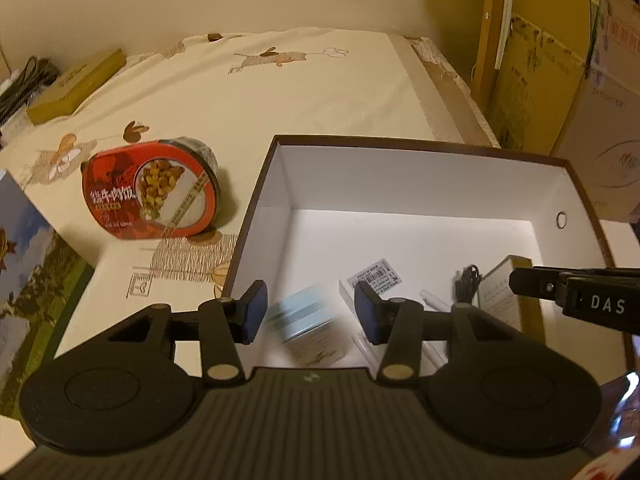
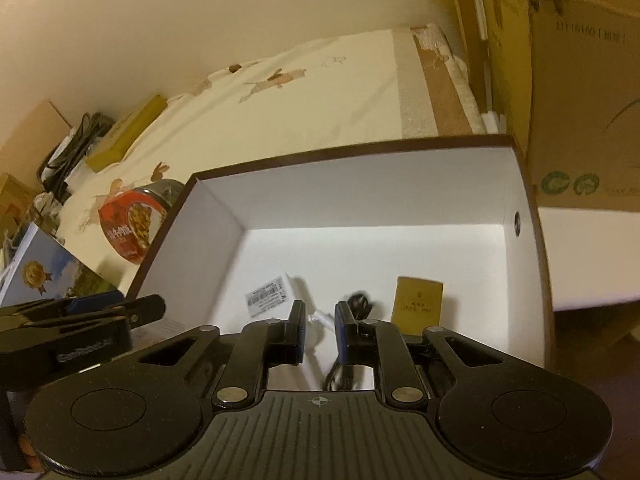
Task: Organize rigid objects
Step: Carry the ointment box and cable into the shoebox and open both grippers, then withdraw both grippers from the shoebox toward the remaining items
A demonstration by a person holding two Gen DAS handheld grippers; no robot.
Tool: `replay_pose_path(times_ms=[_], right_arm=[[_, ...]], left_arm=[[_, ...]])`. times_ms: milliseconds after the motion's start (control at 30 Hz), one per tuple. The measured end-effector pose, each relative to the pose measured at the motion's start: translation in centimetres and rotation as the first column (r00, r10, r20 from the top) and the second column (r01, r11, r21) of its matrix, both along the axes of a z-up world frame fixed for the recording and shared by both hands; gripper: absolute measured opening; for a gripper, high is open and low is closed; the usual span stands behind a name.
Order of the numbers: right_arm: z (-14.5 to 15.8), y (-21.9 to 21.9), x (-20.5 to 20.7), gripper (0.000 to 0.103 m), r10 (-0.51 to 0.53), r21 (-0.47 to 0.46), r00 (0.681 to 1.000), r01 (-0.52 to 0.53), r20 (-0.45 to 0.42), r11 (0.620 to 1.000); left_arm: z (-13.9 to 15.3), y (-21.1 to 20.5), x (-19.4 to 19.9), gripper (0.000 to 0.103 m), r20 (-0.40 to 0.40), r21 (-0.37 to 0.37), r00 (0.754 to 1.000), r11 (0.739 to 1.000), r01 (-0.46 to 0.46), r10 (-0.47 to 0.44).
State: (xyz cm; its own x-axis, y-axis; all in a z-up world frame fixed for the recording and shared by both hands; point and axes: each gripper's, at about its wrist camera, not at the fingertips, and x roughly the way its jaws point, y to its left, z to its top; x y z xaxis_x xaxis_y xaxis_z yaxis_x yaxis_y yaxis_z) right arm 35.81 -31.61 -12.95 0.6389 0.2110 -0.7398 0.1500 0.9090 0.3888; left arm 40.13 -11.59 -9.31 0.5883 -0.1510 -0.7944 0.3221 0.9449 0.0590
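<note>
Left wrist view: left gripper (image 1: 311, 312) poised over near end of open storage box (image 1: 424, 148), jaws parted and released, nothing pressed between pads. Below and between fingers, pale blue carton (image 1: 308, 328) on box floor, blurred; contact with pads not seen. Just beyond right finger, white barcode-labelled box (image 1: 370, 280). Further right of fingers: white pen-like item (image 1: 434, 300), black cable (image 1: 466, 284), small tan card box (image 1: 502, 292), all inside storage box. Left of fingers, outside storage box, red instant-meal bowl (image 1: 152, 190) on its side on cream tablecloth (image 1: 260, 92). Far left, picture-printed box (image 1: 28, 272). Yellow flat box (image 1: 76, 88) at far table edge.

Right wrist view: right gripper (image 2: 320, 330) low inside storage box, jaws slightly apart. Black cable runs past right finger and down between fingers; whether pads pinch it cannot be told. Ahead and left of fingers, barcode-labelled box; ahead and right, tan card box upright. Left gripper visible at left edge.
</note>
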Motion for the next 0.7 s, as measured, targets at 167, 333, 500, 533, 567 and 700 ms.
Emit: replay_pose_path(times_ms=[167,333,500,533,567,700], right_arm=[[0.7,-0.1,-1.5,0.058,-0.011,0.007,0.999,0.011,0.032,1.000],[1.3,0.3,-3.1,0.067,0.003,-0.007,0.999,-0.003,0.044,1.000],[2.0,0.5,-4.8,0.069,0.016,-0.017,0.998,-0.015,0.061,1.000],[2.2,0.5,-5.1,0.069,0.015,-0.020,0.998,-0.014,0.065,1.000],[2.4,0.6,-5.3,0.069,0.014,-0.023,0.998,-0.013,0.068,1.000],[3.3,0.7,-6.4,0.069,0.025,-0.036,0.996,-0.022,0.087,0.999]], left_arm=[[1.1,1.0,-1.2,0.052,0.013,-0.035,1.000,0.999,-0.002,0.002],[2.4,1.9,-2.9,0.053,0.023,-0.073,1.000,0.997,-0.004,0.005],[3.2,2.8,-5.0,0.053,0.017,-0.098,1.000,0.995,-0.023,0.025],[3.3,2.9,-5.5,0.053,0.013,-0.103,0.999,0.994,-0.029,0.030],[3.4,3.1,-5.9,0.053,0.008,-0.107,0.999,0.994,-0.033,0.034],[3.8,3.7,-7.8,0.053,0.005,-0.115,0.999,0.992,-0.052,0.053]])
